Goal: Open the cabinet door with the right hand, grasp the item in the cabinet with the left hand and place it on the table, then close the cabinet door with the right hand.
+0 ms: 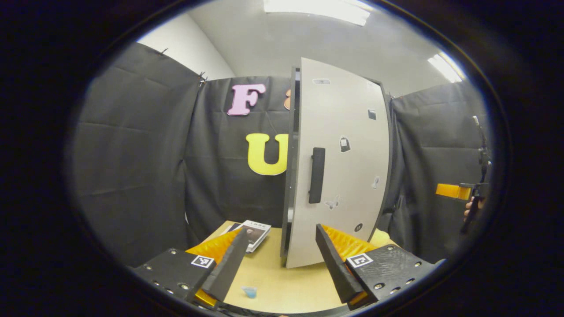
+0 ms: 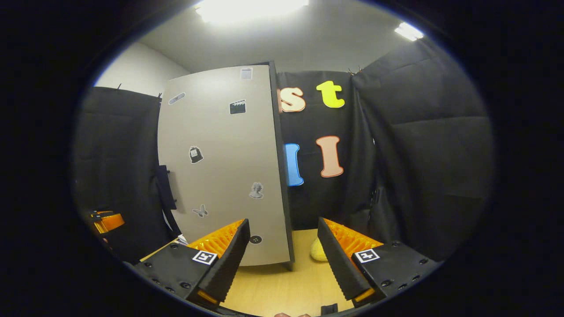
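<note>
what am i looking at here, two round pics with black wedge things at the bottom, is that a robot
No robot: a person holds a two-finger gripper in each hand, and a camera rides on each. The left gripper and the right gripper both stand open, holding nothing. Ahead is a cabinet door with a dark handle and small stickers, standing on a wooden table. A booklet lies on the table to the left, a small blue thing lies near the left gripper, and a yellow lump sits beside the cabinet. The other gripper shows far right in the left gripper view.
</note>
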{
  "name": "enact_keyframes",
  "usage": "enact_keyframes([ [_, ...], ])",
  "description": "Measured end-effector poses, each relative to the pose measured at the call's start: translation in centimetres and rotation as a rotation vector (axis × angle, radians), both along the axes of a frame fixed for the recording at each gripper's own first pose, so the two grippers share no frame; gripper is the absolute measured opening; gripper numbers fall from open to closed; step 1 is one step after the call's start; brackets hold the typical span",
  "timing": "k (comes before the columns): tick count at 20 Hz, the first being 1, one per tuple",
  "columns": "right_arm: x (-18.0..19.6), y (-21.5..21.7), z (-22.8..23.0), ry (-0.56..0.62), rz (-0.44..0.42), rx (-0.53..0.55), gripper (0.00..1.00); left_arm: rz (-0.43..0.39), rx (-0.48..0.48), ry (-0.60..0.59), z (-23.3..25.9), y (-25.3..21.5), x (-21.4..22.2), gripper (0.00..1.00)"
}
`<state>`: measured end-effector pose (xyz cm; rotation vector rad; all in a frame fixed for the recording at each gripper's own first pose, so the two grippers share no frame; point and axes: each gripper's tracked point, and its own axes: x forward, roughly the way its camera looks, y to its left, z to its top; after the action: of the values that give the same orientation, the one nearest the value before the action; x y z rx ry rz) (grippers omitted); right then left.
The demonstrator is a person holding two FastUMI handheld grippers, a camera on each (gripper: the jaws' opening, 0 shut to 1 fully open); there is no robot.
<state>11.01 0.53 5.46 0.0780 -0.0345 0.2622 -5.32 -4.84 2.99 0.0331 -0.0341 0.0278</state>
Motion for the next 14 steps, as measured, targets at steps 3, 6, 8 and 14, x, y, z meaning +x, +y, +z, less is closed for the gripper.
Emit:
enact_keyframes([
  [3,-0.5,-0.9,0.4,-0.025,0.023,-0.004,0.97,0.011,-0.015,-0.004,0.3,-1.8,-0.3,0.91],
  [6,-0.6,-1.5,0.7,-0.053,0.024,-0.014,0.97,0.011,0.009,-0.019,1.5,-2.8,-0.7,0.93],
  [8,-0.3,-1.5,0.3,-0.053,0.026,-0.02,0.97,0.019,0.03,-0.023,2.0,-3.0,-0.9,0.92],
  [14,1.1,-2.1,-0.4,-0.075,0.038,-0.068,0.97,0.059,0.084,-0.018,2.4,-2.3,-1.3,0.91],
])
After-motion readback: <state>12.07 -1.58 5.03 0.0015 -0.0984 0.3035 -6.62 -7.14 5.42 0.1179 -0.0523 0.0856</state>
